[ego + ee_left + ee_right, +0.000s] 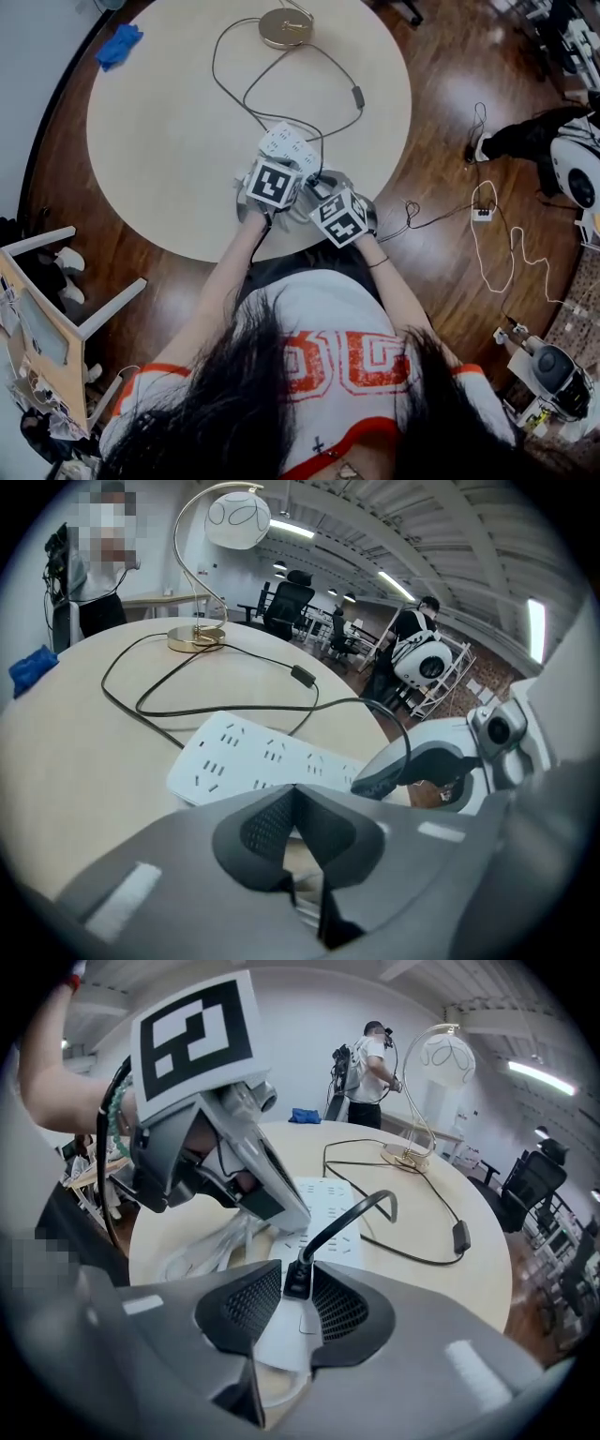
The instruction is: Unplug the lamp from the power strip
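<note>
- Shows right gripper clamped on the black plug, a pad on each flank, with the plug seated upright in the strip.
- Places the strip near the front edge of the table, with the lamp well apart at the far edge and the cord looping between.
- Shows left gripper with tips pressed together, at the strip's near end beside a white cable; cannot tell whether anything is pinched there.
- Judged small, hard and smooth-sided, held in only by prong friction: the plug. Likely to slip from a loose pinch.
- Take hold on the plug's body, low against the strip's face. Never on the cord, which is soft and liable to strain at the neck.
- Judged light and apt to lift with the plug unless pinned: the strip. Pull straight along the prongs, without rocking.
</note>
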